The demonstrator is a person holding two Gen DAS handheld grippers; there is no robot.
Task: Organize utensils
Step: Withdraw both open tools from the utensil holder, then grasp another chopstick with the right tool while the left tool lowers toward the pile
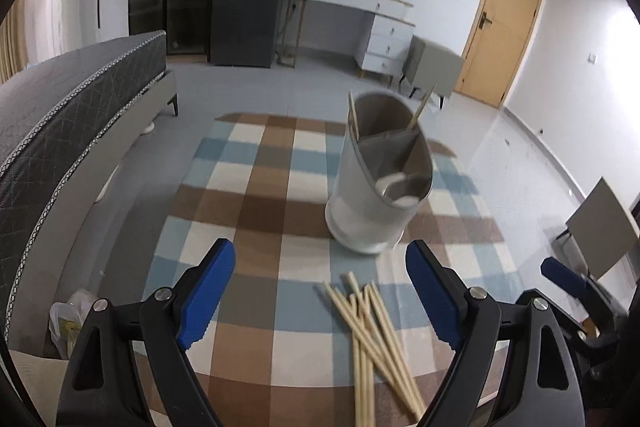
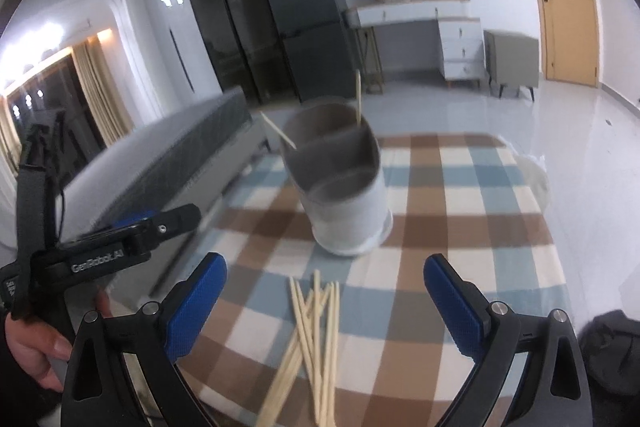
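A grey utensil holder (image 1: 376, 187) with inner dividers stands on the checked tablecloth (image 1: 256, 195). Two wooden chopsticks (image 1: 422, 109) lean in its back compartment, and a white spoon (image 1: 394, 183) lies in a front one. A loose pile of chopsticks (image 1: 376, 339) lies on the cloth in front of it. My left gripper (image 1: 320, 299) is open and empty, above the cloth just left of the pile. In the right wrist view the holder (image 2: 340, 183) stands beyond the pile (image 2: 316, 331); my right gripper (image 2: 324, 307) is open and empty over it.
A grey bed (image 1: 60, 115) runs along the left of the table. A plastic bag (image 1: 68, 319) lies on the floor by the table's left edge. The other gripper (image 2: 120, 243) shows at left in the right wrist view. Cabinets, a white desk and a door stand far behind.
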